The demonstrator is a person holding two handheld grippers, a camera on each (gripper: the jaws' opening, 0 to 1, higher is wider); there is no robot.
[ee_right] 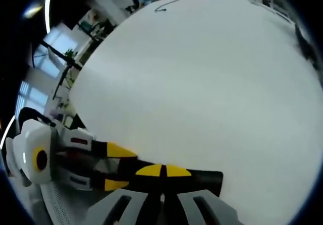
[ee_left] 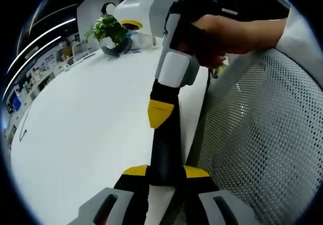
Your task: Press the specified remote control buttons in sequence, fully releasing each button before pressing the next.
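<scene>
White tabletop [ee_left: 86, 134] runs far to a plant [ee_left: 108, 31]; a mesh chair [ee_left: 262, 134] stands right. In the left gripper view, the left gripper [ee_left: 166, 177] clamps the near end of a black remote [ee_left: 165, 144], and the right gripper [ee_left: 161, 111], held by a hand [ee_left: 222, 33], comes from the far side with its tip on it. In the right gripper view, the right gripper [ee_right: 162, 171], jaws together, rests on the remote [ee_right: 202, 180], the left gripper [ee_right: 118, 167] gripping from the left. Risk, as I judge: the blunt tip covers neighbouring buttons or never lifts fully. Nothing obstructs.

White-and-grey gripper bodies, black jaws tipped with yellow pads, right gripper [ee_left: 162, 111] held by a hand [ee_left: 222, 33], pale sleeve [ee_left: 303, 31] at the wrist
</scene>
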